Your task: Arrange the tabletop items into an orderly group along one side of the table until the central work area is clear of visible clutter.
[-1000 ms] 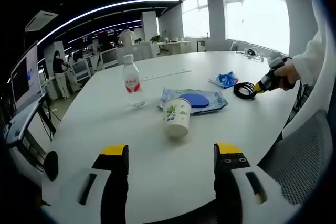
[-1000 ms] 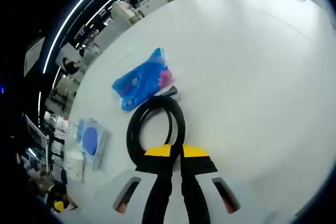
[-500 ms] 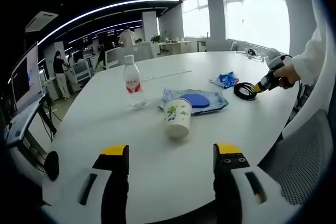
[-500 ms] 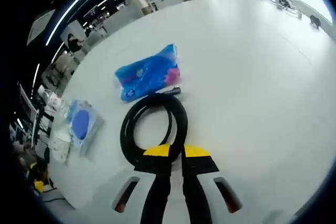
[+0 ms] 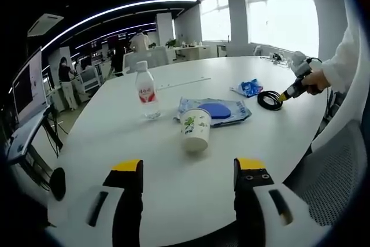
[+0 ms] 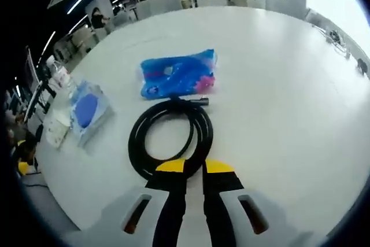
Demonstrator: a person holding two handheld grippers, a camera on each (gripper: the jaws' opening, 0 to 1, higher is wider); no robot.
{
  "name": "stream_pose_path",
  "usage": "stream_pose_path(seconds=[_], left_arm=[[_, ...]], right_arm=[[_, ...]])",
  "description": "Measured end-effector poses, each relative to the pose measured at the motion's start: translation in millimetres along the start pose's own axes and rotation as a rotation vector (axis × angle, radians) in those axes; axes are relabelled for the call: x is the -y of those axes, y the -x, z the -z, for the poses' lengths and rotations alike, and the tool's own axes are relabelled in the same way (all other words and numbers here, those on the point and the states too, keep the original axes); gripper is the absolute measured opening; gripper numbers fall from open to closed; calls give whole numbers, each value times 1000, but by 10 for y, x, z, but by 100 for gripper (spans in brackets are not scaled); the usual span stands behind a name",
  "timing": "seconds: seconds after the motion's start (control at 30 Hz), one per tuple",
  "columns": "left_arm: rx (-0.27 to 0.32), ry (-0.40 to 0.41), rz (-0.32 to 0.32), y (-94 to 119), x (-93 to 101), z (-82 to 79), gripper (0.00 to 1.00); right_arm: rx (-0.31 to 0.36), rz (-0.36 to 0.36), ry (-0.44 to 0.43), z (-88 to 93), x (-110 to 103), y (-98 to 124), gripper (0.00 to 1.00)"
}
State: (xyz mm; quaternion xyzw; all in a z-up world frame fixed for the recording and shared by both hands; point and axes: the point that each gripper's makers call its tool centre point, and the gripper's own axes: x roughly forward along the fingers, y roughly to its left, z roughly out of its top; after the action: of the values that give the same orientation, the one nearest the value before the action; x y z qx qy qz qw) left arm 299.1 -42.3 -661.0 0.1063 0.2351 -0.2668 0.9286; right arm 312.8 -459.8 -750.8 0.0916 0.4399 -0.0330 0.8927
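Note:
My left gripper [image 5: 188, 172] is open over the near table edge, holding nothing. Ahead of it stands a paper cup [image 5: 195, 129], with a clear water bottle [image 5: 147, 93] to its left and a clear pouch with a blue disc [image 5: 217, 110] behind it. Farther right lie a blue snack bag [image 5: 249, 87] and a coiled black cable [image 5: 268, 99]. My right gripper [image 6: 194, 166] is shut on the coiled black cable [image 6: 166, 136], which lies on the table [image 6: 277, 108]. Just beyond the coil rests the blue snack bag [image 6: 178, 74]. The pouch [image 6: 85, 110] and cup [image 6: 55, 129] sit at left.
The white oval table [image 5: 115, 137] is bare to the left and near the front. A grey mesh chair [image 5: 334, 172] stands at the right edge beside a person's white sleeve [image 5: 344, 62]. Cables [image 5: 275, 58] lie at the far table end. Desks and people fill the office behind.
The right gripper view has rolled and swung, so the coil and snack bag now sit more squarely ahead. The cable stays gripped. The left gripper has barely moved.

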Motion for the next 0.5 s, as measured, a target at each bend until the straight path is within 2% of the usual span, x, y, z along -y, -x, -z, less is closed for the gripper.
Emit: stream_pose_path(seconds=[0.2,0.33,0.4,0.43,0.5], left_arm=[[2,-2,0,1,4,-6,64],[3,2,-2,1,-2,-6,64],[5,1,-3,1,-4,-11,64],[6,2,-3,1,-5,-11,64],[8,3,-3,2,-6,-15,65]], right_arm=[[-18,19,91,-29,16,-2,10],[-14,23,112,-44,12,19,17],[-29,-10,80,2,-64,22,27],[-30,-2,73,9,-64,28,31],[-21,3,105,8,-91,44,38]])
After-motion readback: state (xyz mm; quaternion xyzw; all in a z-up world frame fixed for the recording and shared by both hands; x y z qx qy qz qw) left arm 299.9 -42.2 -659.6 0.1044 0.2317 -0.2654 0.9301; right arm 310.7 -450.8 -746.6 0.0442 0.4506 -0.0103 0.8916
